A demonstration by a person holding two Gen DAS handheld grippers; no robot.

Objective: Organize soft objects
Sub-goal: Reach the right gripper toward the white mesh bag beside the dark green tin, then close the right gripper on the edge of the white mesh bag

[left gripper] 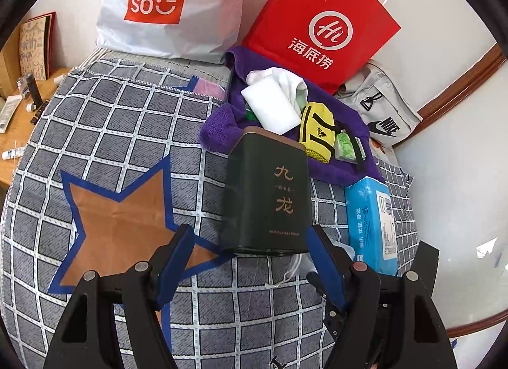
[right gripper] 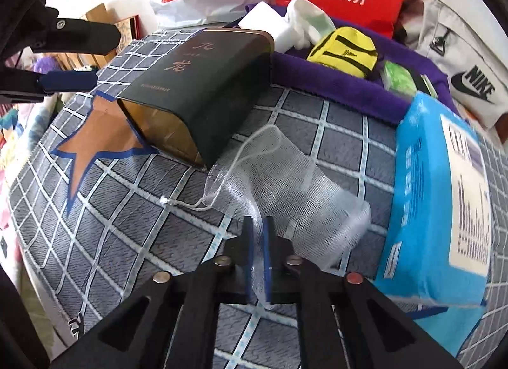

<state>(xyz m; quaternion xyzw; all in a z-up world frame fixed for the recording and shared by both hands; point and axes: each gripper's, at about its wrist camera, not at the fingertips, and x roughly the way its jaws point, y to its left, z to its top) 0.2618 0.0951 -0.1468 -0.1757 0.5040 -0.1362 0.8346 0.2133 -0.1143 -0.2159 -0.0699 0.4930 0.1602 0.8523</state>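
A: Checked grey bedding (right gripper: 104, 219) with an orange, blue-edged star (left gripper: 127, 219) covers the bed, and a white wall stands behind it. Where is the soft thing?

B: A white mesh drawstring pouch (right gripper: 295, 184) lies flat on the bedding, between the dark green tin (right gripper: 203, 83) and the blue tissue pack (right gripper: 431, 197). The right gripper (right gripper: 257, 226) has its blue pads pinched together on the pouch's near edge, with mesh caught between them.

A: And the other one?

B: The left gripper (left gripper: 250, 238) hangs with its jaws spread wide and nothing in them; the tin's open end sits just ahead of the gap. The tin lies on its side, partly over the star.

A: What's beyond that?

B: A purple towel (left gripper: 222, 130) carries a white block (left gripper: 273, 105), a white cloth (left gripper: 292, 80), a yellow pouch (left gripper: 317, 130) and something green in a clear wrapper (left gripper: 344, 146); I can't quite tell what. Behind stand a red paper bag (left gripper: 320, 19) and a white Miniso bag (left gripper: 168, 3), with a grey Nike bag (left gripper: 381, 108) to the right. A wooden desk (left gripper: 6, 172) at the left edge holds small bottles.
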